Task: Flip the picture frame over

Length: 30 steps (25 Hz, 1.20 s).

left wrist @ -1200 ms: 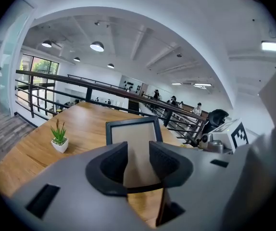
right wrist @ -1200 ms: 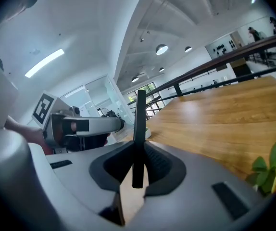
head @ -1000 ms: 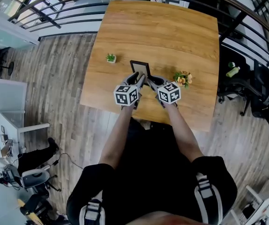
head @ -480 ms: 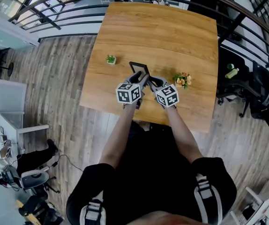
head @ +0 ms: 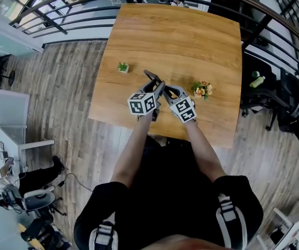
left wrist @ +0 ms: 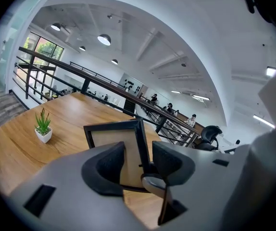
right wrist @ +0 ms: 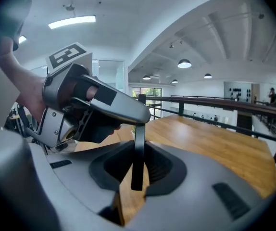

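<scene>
Bright, even light from tall windows and round ceiling lamps; soft shadows, fisheye-bent, dark-cornered edges.

Your picture frame (black border, pale tan panel) stood on edge, nearly upright, over the near middle of the worktop, one thin side pinched in your right gripper.

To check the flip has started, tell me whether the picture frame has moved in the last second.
Yes. The picture frame has swung round from face-on to nearly edge-on, while the potted plant beside it stays put.
</scene>
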Each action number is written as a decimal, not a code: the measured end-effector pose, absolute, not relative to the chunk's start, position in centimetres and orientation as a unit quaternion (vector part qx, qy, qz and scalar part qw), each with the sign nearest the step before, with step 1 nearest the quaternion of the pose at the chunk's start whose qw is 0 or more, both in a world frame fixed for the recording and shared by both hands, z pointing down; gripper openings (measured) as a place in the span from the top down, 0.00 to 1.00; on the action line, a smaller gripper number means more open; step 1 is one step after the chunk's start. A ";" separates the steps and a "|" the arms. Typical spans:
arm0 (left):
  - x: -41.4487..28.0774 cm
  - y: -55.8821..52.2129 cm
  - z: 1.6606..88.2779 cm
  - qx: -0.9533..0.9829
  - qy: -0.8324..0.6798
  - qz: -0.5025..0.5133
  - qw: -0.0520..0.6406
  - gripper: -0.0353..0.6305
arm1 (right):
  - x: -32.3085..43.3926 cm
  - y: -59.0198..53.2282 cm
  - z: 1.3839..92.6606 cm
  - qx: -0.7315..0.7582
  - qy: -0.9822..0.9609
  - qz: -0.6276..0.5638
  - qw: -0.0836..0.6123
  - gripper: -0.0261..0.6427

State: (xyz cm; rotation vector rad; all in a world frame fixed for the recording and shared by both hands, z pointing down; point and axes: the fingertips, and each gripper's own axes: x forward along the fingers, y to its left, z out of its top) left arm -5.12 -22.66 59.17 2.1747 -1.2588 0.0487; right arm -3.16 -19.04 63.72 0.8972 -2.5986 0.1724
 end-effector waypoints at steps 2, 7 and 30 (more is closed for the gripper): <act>-5.3 -22.7 59.2 0.820 -0.479 0.017 0.313 0.68 | -3.3 -18.9 63.5 0.319 -0.925 0.049 0.200 0.85; -6.0 -23.0 59.4 0.808 -0.486 0.001 0.334 0.68 | -3.5 -18.9 63.2 0.322 -0.923 0.021 0.212 0.84; -6.7 -23.6 59.1 0.802 -0.453 -0.073 0.383 0.81 | -3.9 -18.8 62.9 0.304 -0.927 -0.020 0.219 0.81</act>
